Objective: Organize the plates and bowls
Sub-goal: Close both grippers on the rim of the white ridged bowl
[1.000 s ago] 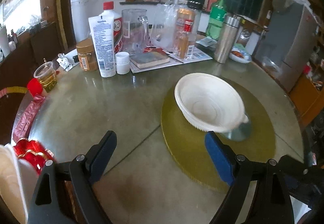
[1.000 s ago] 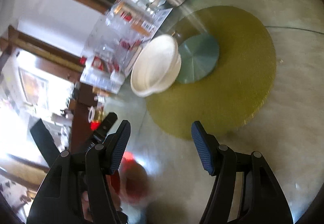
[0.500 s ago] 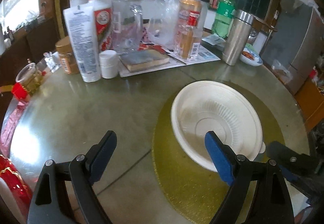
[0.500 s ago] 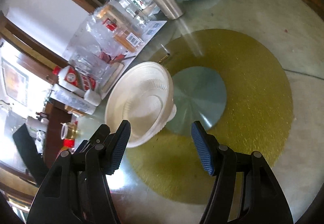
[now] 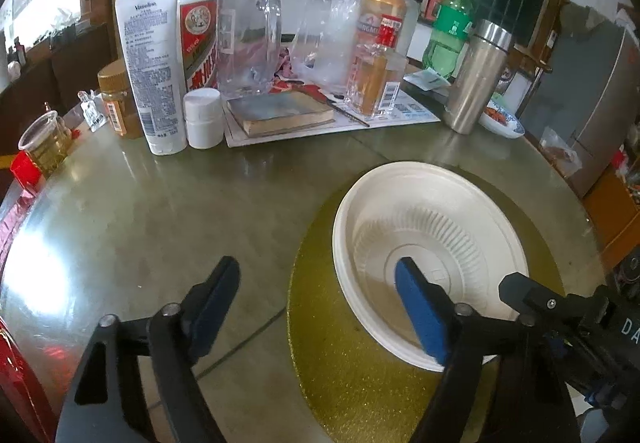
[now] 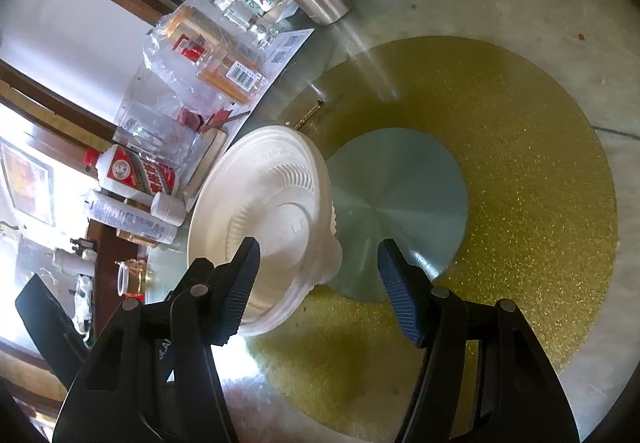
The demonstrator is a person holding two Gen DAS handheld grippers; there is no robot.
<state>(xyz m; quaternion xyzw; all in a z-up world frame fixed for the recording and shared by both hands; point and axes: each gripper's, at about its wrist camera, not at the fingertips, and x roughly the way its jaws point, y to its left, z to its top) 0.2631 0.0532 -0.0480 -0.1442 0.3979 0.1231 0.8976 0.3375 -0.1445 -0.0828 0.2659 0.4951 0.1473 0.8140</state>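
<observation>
White bowl (image 5: 430, 243) on table (image 5: 160, 211) being approached: left claw (image 5: 316, 295) just narrowing yet apart astride rim, right claw (image 6: 316, 279) apart, empty; next clamp rim.

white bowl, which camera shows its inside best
The left wrist view: it looks down into the white bowl, showing the ribbed wall, flat base and nearly the whole rim, with only one blue pad across the near part. The right wrist view shows the bowl from its side, tilted in frame, near edge partly behind a finger.
</observation>
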